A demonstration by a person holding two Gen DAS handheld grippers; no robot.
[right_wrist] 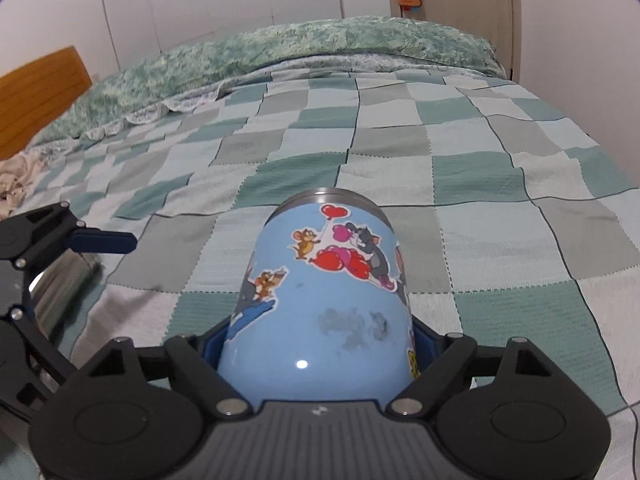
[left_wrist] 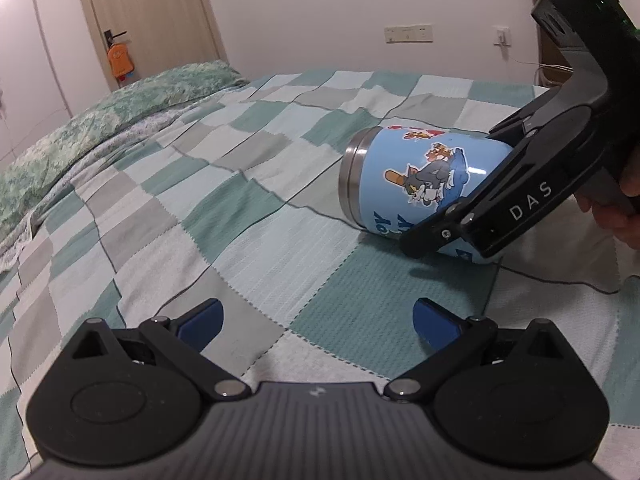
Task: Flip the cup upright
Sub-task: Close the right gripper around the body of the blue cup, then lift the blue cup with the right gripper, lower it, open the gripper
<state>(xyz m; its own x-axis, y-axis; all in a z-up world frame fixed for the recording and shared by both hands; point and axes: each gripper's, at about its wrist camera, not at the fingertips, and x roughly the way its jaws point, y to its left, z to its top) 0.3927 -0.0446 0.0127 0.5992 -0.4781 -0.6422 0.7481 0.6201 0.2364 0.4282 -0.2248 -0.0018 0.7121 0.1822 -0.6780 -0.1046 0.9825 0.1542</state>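
Observation:
A light-blue cartoon cup (left_wrist: 420,178) with a steel rim lies tilted on its side on the checked bedspread (left_wrist: 240,208), its steel end pointing away from my right gripper (left_wrist: 452,216). In the right wrist view the cup (right_wrist: 320,300) fills the space between my right gripper's blue pads (right_wrist: 212,344), which press its sides near the end closest to me; the right gripper (right_wrist: 320,344) is shut on it. My left gripper (left_wrist: 318,320) is open and empty, low over the bedspread, in front of and left of the cup. It also shows at the left edge of the right wrist view (right_wrist: 100,242).
A green fuzzy blanket (right_wrist: 280,52) lies along the far side of the bed. A wooden headboard (right_wrist: 36,88) stands at the left. A door (left_wrist: 152,20) with an orange hanger and white wardrobes stand beyond the bed. A person's hand (left_wrist: 616,208) holds the right gripper.

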